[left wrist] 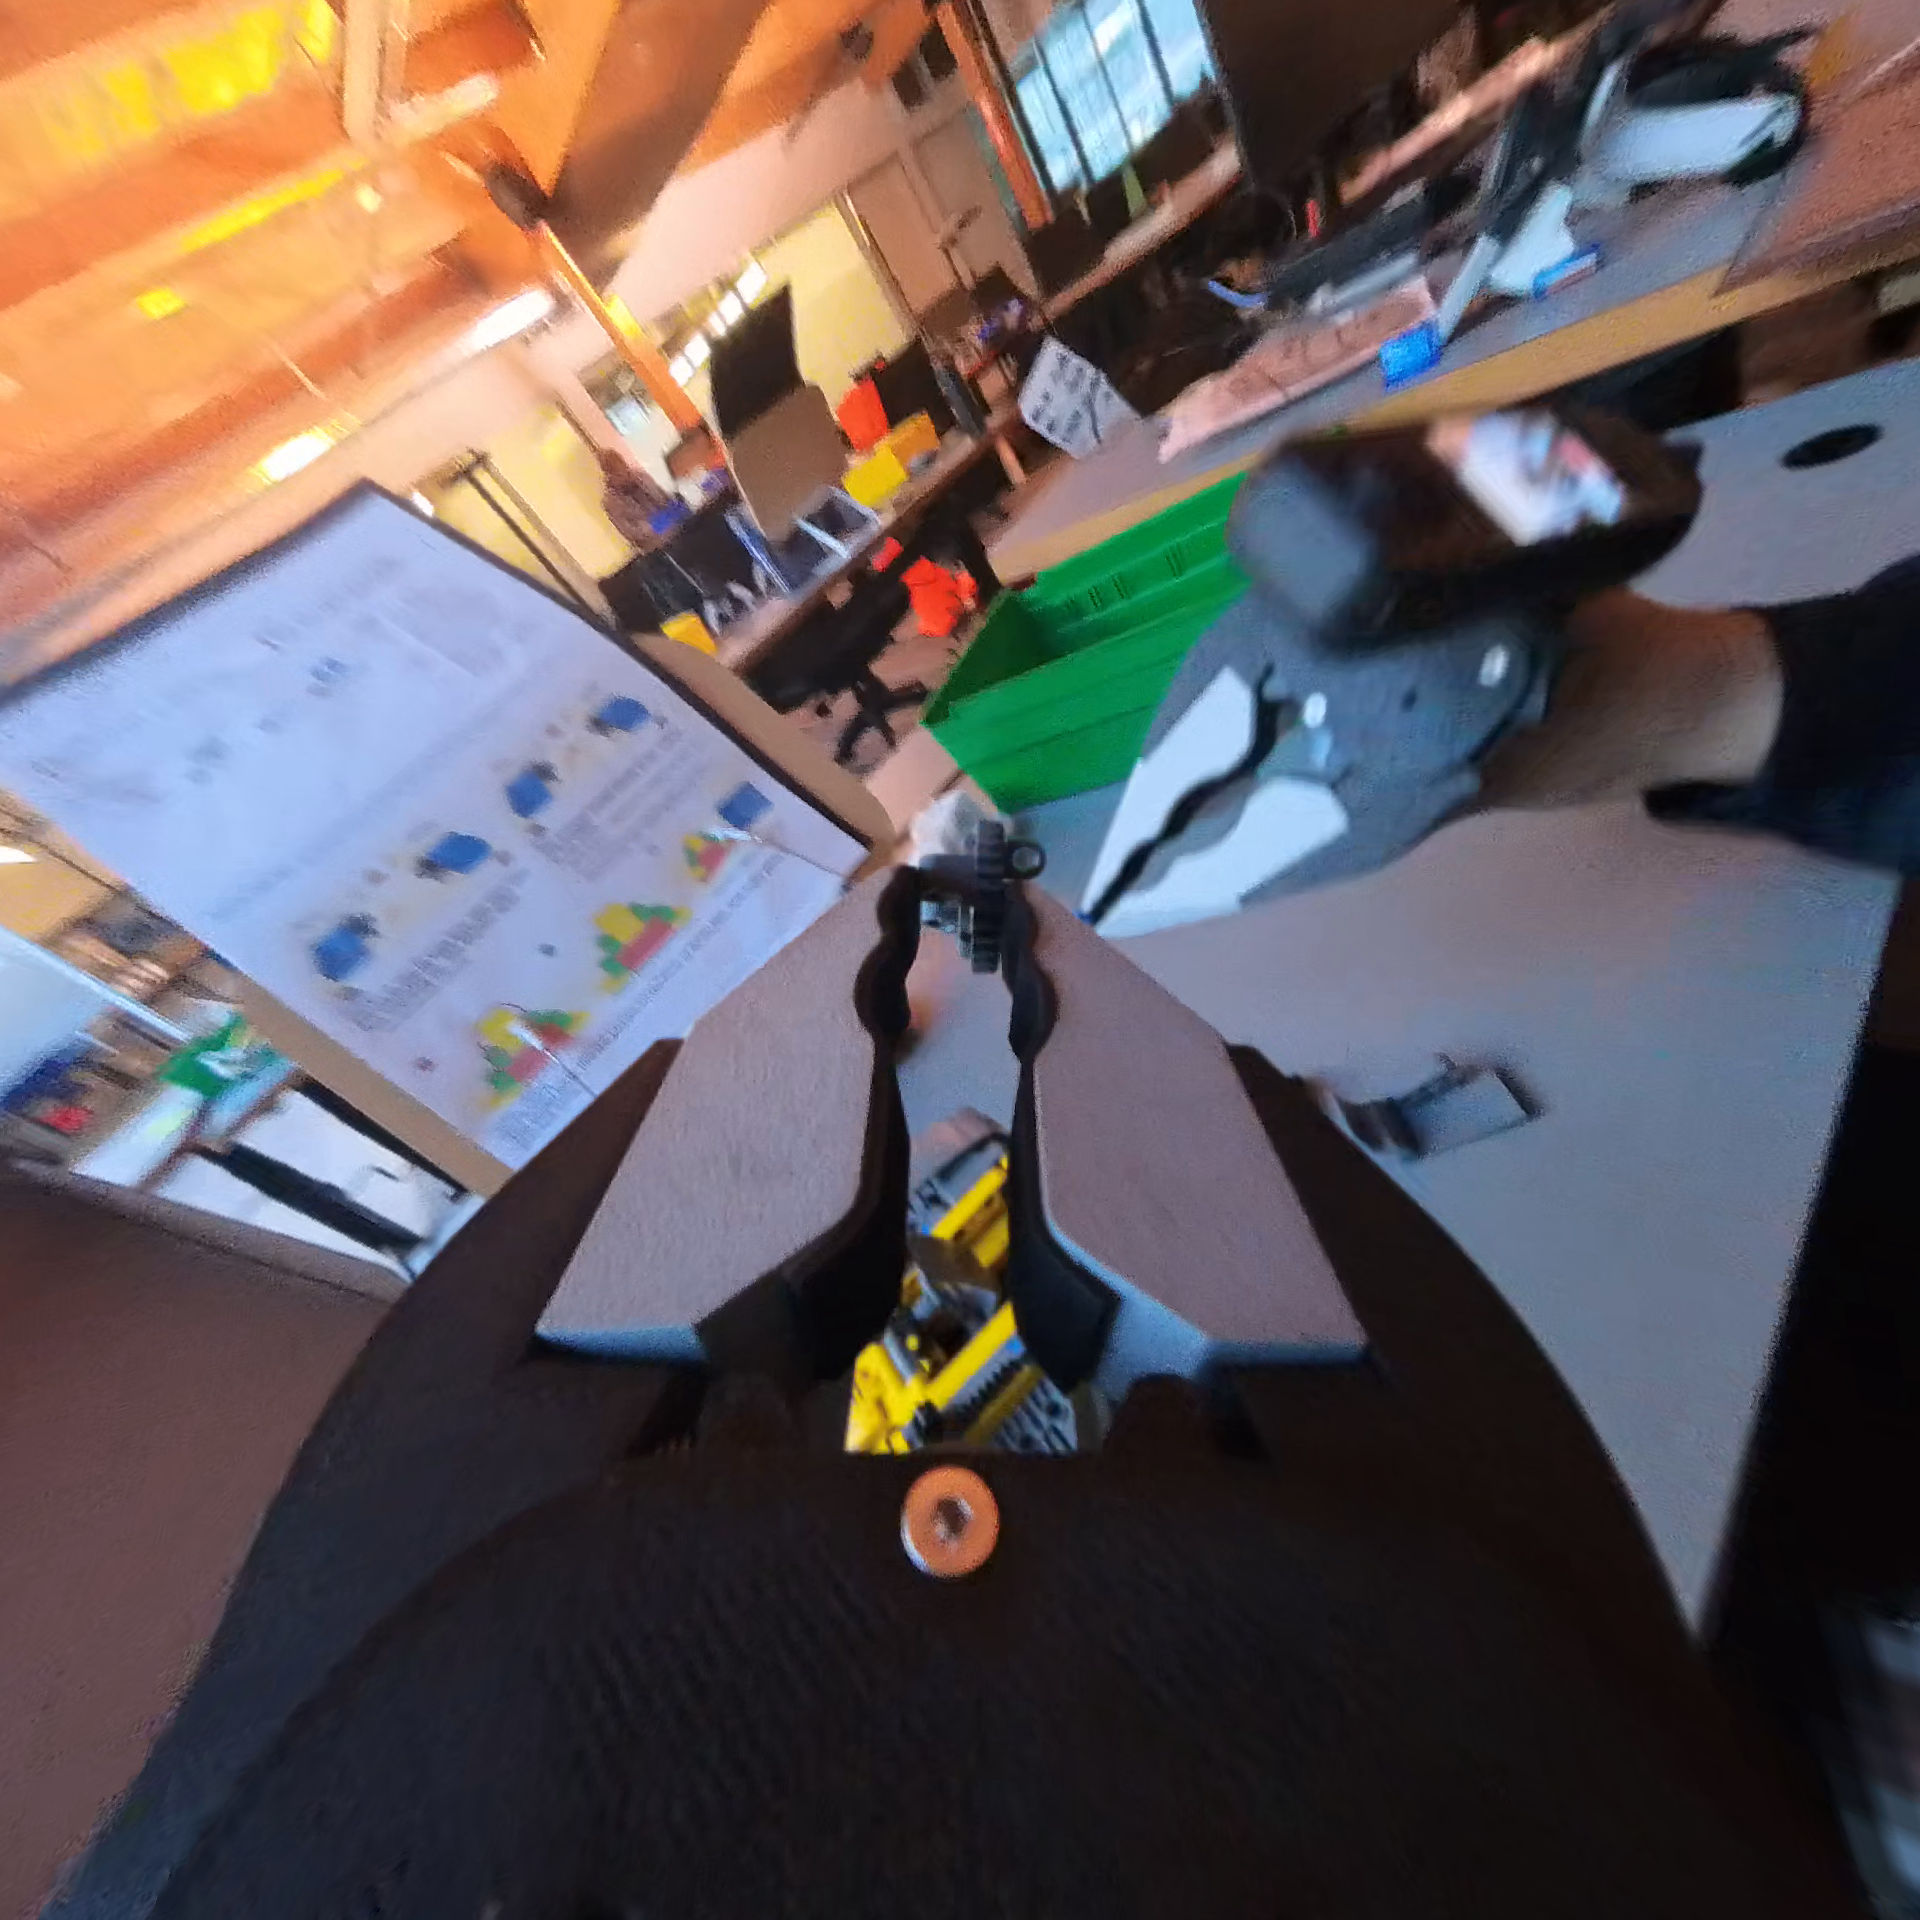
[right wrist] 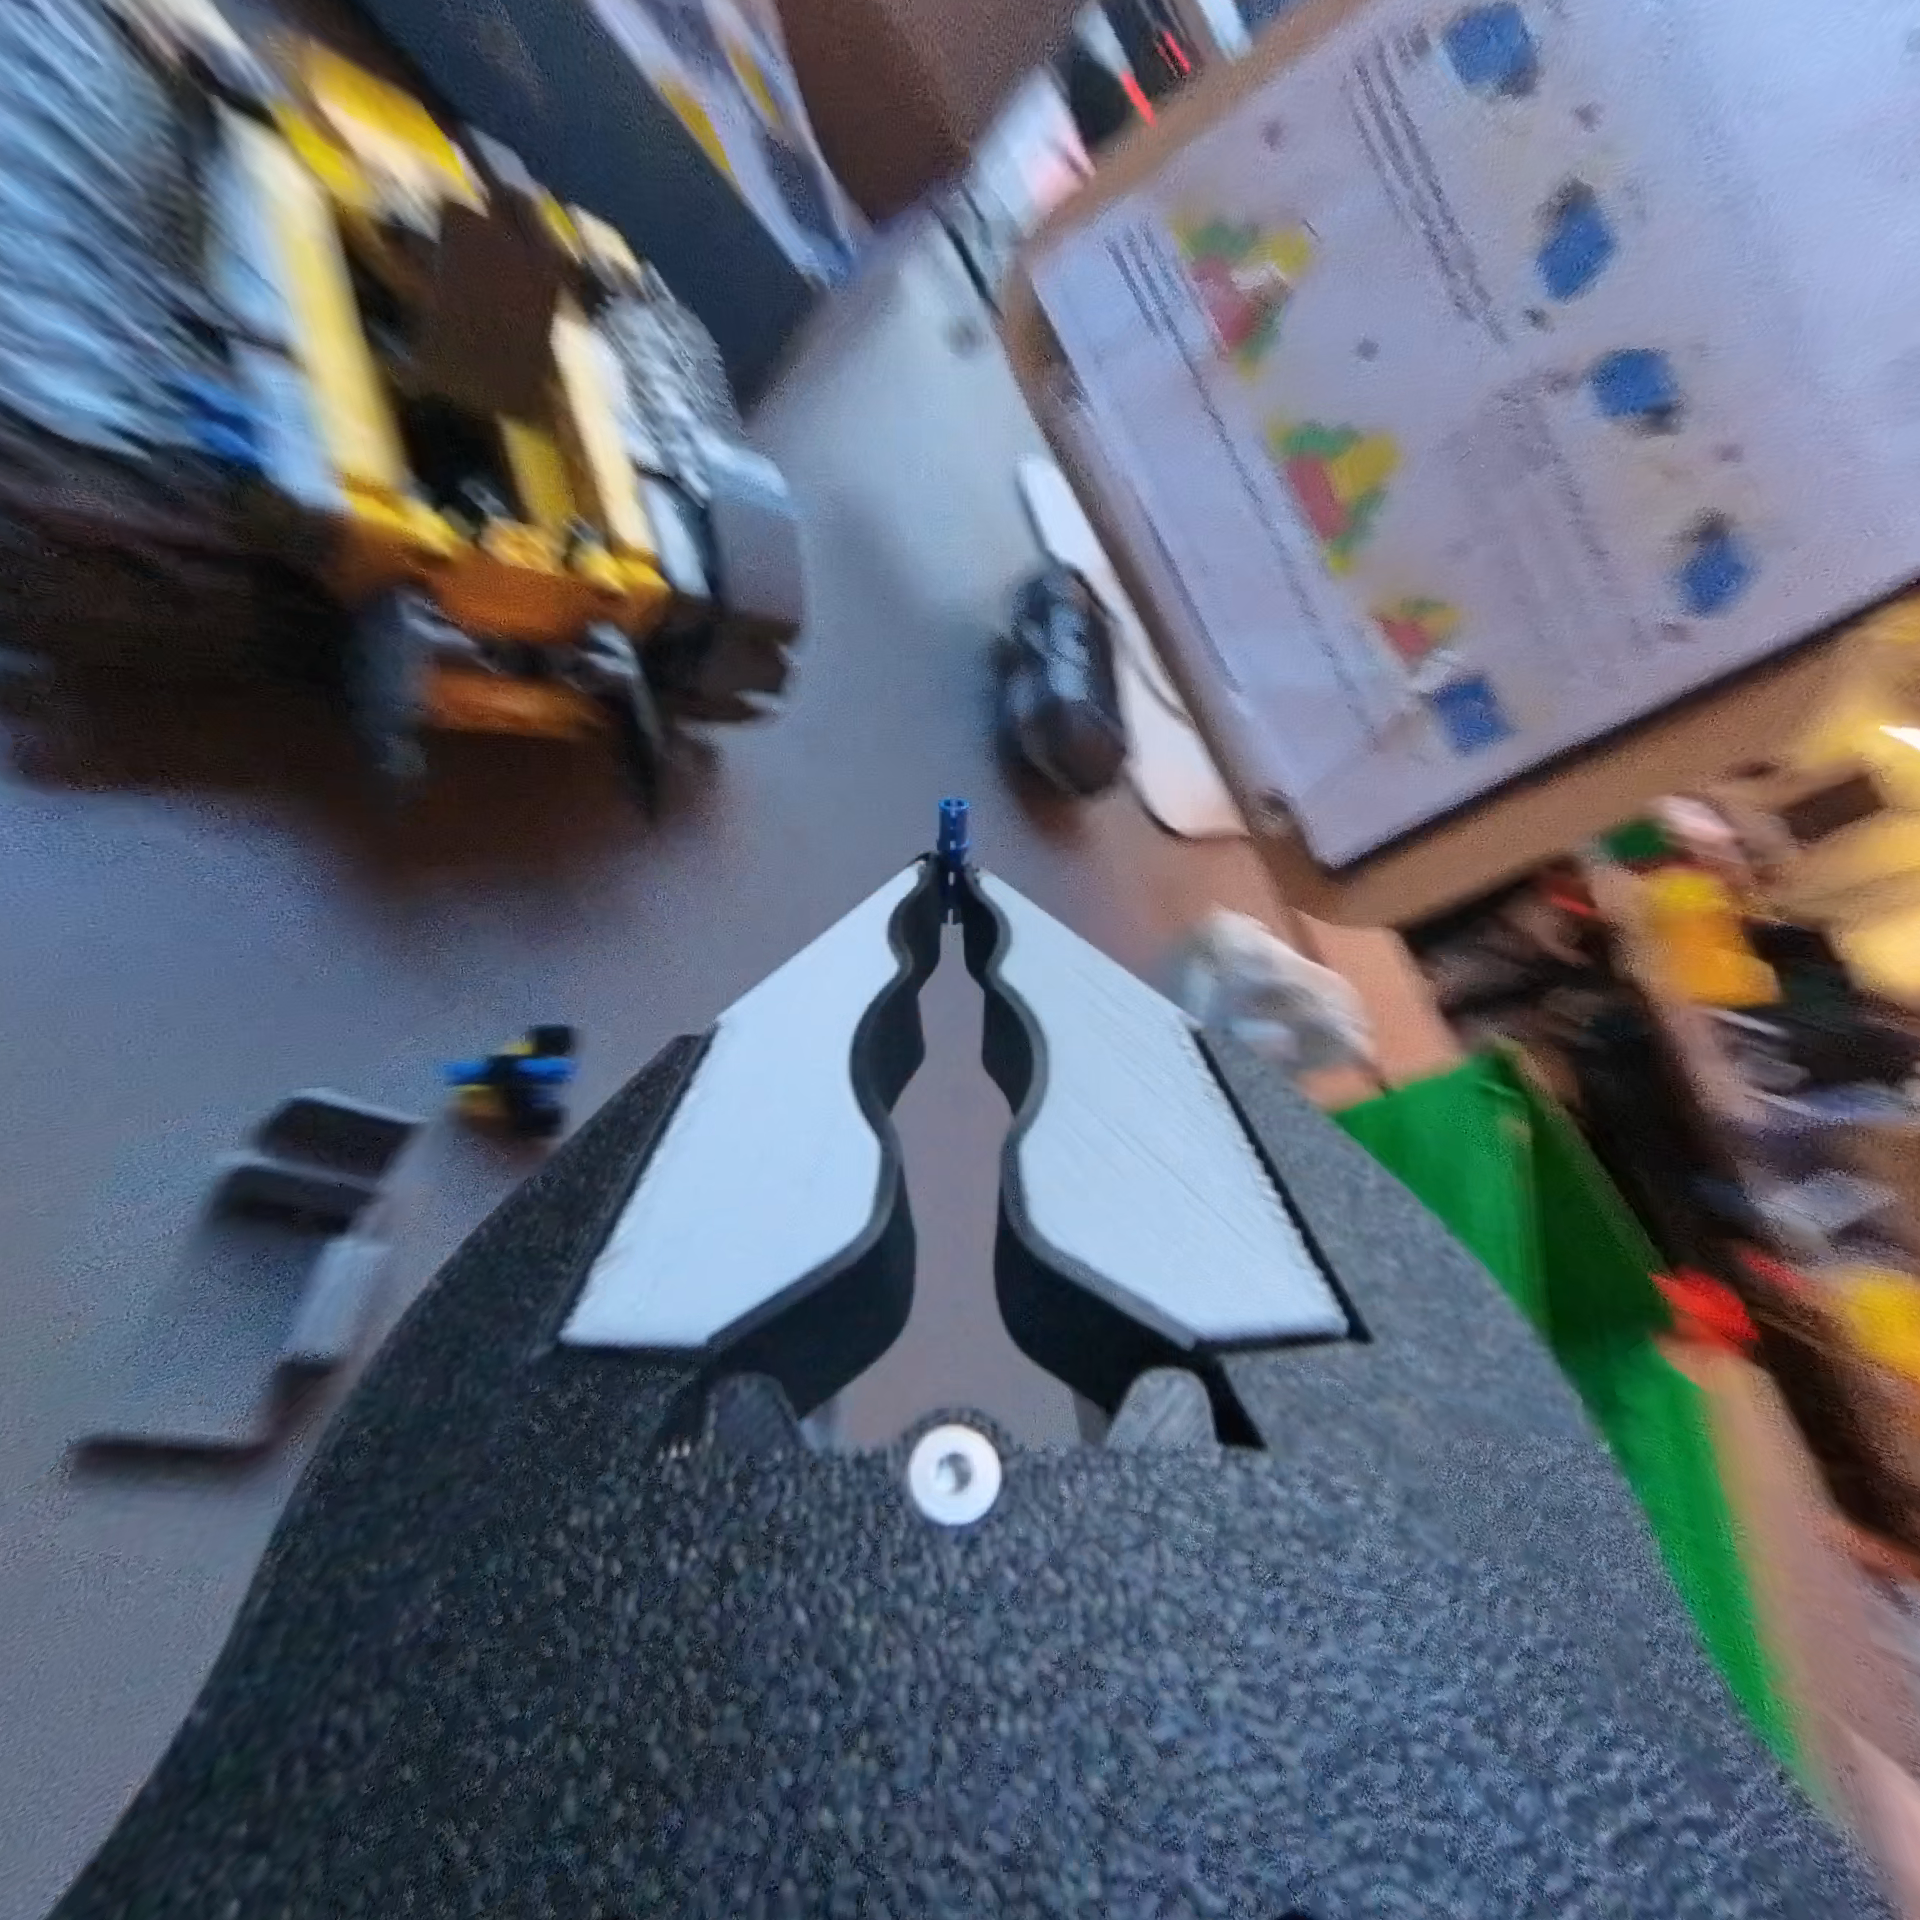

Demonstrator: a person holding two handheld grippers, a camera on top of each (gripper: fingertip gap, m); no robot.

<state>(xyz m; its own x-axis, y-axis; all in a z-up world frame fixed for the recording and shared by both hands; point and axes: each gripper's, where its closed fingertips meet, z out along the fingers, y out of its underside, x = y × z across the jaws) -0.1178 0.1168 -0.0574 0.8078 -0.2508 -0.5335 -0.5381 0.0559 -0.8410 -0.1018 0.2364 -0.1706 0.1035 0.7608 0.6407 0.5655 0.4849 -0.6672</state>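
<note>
Left wrist view: tilted left tool (left wrist: 971, 909) pinches gear piece (left wrist: 982, 894).

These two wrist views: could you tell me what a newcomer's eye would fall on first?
The right gripper pinches a tiny blue pin at its tips, above the grey table. The left gripper is shut on a small black gear piece. A blurred yellow brick model sits at the upper left of the right wrist view.

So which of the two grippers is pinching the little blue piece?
The right gripper: a small blue pin sticks out of its closed tips. The left gripper instead clamps a dark grey gear assembly.
</note>
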